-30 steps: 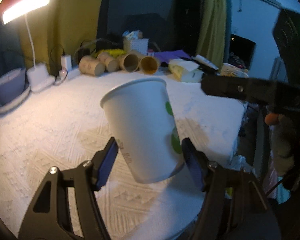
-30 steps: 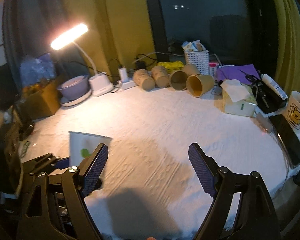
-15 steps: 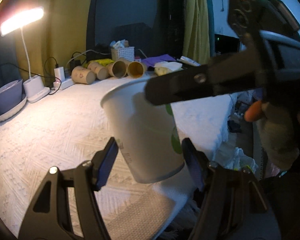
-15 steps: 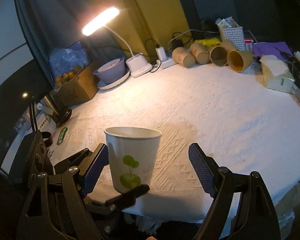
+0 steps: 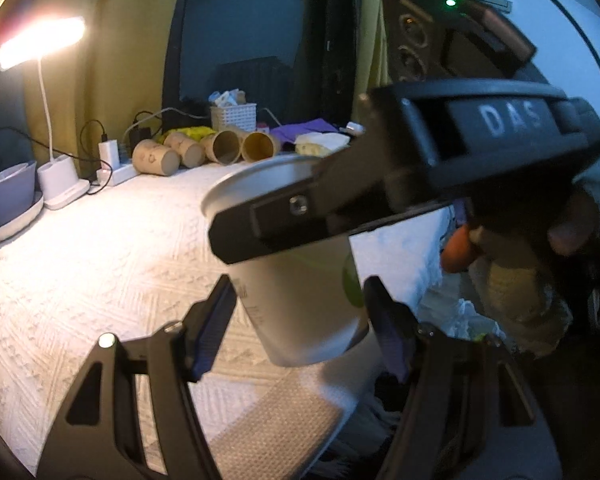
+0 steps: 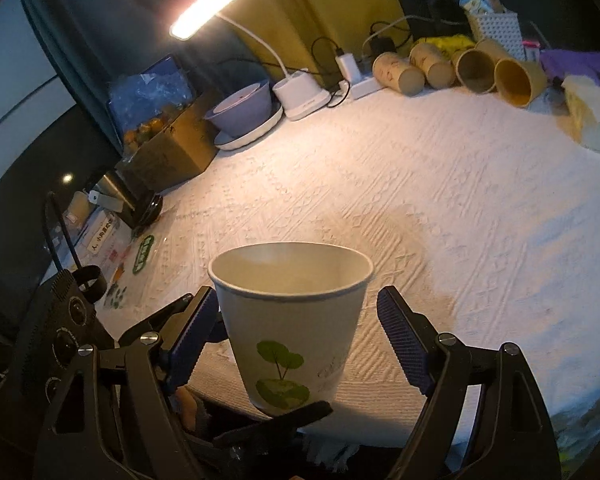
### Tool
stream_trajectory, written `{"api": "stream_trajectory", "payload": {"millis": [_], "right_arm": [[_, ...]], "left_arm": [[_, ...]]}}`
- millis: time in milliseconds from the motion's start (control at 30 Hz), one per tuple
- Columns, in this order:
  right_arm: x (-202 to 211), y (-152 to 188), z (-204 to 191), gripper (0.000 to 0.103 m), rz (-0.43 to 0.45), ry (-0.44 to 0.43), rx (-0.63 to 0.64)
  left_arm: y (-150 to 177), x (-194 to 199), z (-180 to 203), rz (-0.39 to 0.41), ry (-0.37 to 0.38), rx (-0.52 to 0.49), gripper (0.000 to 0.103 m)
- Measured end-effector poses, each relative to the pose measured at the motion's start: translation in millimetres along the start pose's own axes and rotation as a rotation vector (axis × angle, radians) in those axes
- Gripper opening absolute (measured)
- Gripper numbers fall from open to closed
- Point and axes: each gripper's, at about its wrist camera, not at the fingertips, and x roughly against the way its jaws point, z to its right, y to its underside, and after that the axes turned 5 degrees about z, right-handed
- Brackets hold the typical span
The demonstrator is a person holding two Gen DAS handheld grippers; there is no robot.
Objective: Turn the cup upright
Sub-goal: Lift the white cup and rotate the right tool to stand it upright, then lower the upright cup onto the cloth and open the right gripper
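Note:
A white paper cup with a green tree print is held mouth up, slightly tilted, above the table's near edge. My left gripper is shut on its lower body. In the right wrist view the cup stands between the open fingers of my right gripper, near its rim; the left pad seems at the cup wall, the right pad stands apart. The right gripper's finger crosses in front of the cup's rim in the left wrist view.
A white textured cloth covers the table. At the back lie several brown paper cups on their sides, a lit desk lamp, a purple bowl, a white basket and a tissue pack.
My right gripper has come in around the cup's upper part, its fingers now on either side. The left gripper keeps holding the cup at about the same tilt.

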Motion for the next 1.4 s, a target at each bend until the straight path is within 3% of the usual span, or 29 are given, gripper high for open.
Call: {"api": "stream_trajectory", "payload": {"millis": [400, 600, 800, 1133, 1400], "right_arm": [[-10, 0, 0, 0.068, -0.037, -0.038, 0.001], [-10, 0, 0, 0.067, -0.031, -0.041, 0.021], [-6, -6, 0, 0.067, 0.011, -0.03, 0.028], [1, -28, 9, 0.067, 0.154, 0.042, 0.034], [-22, -34, 25, 0.067, 0.181, 0.165, 0.062]], "left_arm": [[0, 2, 0, 0.006, 0.014, -0.014, 0.067], [2, 3, -1, -0.005, 0.001, -0.006, 0.069], [3, -1, -8, -0.026, -0.003, 0.023, 0.077], [0, 6, -38, -0.065, -0.078, 0.119, 0.078], [-9, 21, -88, -0.034, -0.138, 0.262, 0.078]]}}
